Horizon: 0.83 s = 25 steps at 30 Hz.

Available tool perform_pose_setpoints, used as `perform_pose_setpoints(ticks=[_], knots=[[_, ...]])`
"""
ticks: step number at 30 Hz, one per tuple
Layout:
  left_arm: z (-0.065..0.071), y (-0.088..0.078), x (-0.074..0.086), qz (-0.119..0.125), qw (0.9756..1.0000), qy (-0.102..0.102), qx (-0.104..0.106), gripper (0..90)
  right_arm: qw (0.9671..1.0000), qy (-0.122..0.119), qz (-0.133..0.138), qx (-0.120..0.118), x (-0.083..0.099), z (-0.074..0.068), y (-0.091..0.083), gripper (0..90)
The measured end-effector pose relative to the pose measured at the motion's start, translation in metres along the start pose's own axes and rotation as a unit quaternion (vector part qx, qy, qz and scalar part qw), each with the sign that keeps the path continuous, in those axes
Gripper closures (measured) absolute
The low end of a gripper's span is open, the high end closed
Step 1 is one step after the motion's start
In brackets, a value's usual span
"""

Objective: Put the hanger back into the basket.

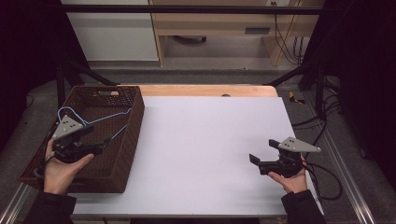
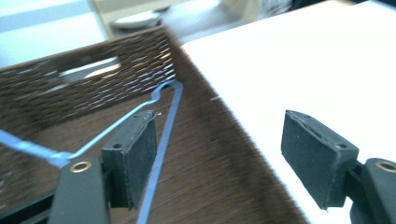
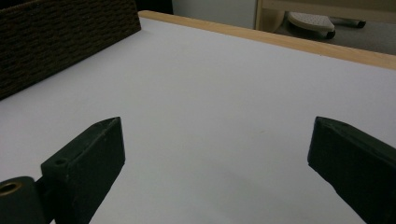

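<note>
L claw (image 2: 219,158) jaws wide apart over dark brown woven wicker basket (image 1: 122,140); its view shows thin blue wire hanger (image 2: 161,140) inside, past one pad. R claw (image 3: 215,163) gaping, empty, over smooth white bench (image 1: 210,149); high view adds pale wood edge.

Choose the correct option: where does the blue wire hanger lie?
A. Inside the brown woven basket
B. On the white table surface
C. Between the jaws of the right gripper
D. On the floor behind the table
A: the blue wire hanger lies inside the brown woven basket, near the open left gripper.
</note>
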<state>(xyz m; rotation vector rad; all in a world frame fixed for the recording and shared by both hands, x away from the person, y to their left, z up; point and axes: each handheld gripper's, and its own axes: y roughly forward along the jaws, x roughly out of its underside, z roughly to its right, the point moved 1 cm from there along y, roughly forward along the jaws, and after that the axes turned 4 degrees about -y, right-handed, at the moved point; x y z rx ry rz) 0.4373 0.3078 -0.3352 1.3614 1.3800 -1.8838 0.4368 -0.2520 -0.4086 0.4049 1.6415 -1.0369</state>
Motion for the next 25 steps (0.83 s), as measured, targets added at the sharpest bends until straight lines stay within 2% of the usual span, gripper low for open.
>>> perform_pose_setpoints(ticks=[5,10,13,20,25], knots=[[0.025,0.005,0.008,0.027,0.9984,-0.002,0.05,18.0,1.0,0.002,0.004,0.0,0.0,0.0,-0.001,4.4],[0.044,0.013,0.019,0.039,0.9962,0.001,0.078,14.0,1.0,0.003,0.007,0.0,0.0,0.0,-0.001,4.4],[0.055,0.019,0.026,0.038,0.9946,0.008,0.096,11.8,1.0,0.001,0.008,-0.001,0.0,0.0,-0.002,4.3],[0.07,0.031,0.037,0.028,0.9931,0.009,0.113,8.8,0.9999,0.004,0.013,-0.004,0.0,-0.002,-0.003,4.1],[0.074,0.037,0.042,0.026,0.9934,0.01,0.112,9.0,0.9999,0.005,0.014,-0.003,0.001,-0.002,-0.003,4.1]])
